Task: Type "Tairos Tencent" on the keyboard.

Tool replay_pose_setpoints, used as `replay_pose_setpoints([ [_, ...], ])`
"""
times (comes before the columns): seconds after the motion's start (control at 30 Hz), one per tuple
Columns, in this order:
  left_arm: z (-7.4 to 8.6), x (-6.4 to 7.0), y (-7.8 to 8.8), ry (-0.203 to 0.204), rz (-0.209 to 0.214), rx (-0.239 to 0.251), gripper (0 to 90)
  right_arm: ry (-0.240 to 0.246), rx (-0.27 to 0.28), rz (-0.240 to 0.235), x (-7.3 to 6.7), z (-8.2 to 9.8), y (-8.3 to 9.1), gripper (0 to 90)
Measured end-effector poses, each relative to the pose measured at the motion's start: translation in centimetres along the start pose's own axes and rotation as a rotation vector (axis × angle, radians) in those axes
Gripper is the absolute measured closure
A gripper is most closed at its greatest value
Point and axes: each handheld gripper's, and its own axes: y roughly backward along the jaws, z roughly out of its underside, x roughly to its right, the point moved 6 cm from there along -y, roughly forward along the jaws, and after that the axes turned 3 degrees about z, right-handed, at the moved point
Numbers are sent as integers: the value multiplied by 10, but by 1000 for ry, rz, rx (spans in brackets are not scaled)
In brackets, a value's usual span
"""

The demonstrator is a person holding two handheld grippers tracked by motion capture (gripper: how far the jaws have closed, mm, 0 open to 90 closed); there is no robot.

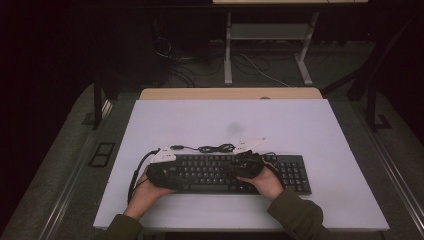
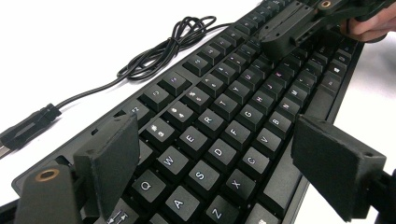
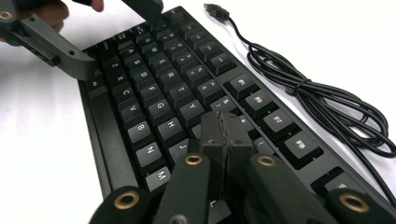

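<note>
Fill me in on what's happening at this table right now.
A person is working over a black keyboard on the white table with a gripper in each hand. The right gripper has its jaws shut with nothing between them, tip down over the middle keys. The left gripper hovers over the keyboard's left end with its jaws wide open, holding nothing. The keyboard's cable lies loosely coiled behind it, its plug unconnected.

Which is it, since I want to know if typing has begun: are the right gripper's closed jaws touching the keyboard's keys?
Cannot tell. In the right gripper view the right gripper has its jaws shut together over the keyboard, hiding any contact or gap.
</note>
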Motion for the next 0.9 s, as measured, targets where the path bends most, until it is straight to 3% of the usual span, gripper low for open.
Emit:
replay_pose_setpoints([
  [0.9, 1, 0, -1, 1, -2, -10, 148, -10, -64, 25, 0, 5, -8, 893],
])
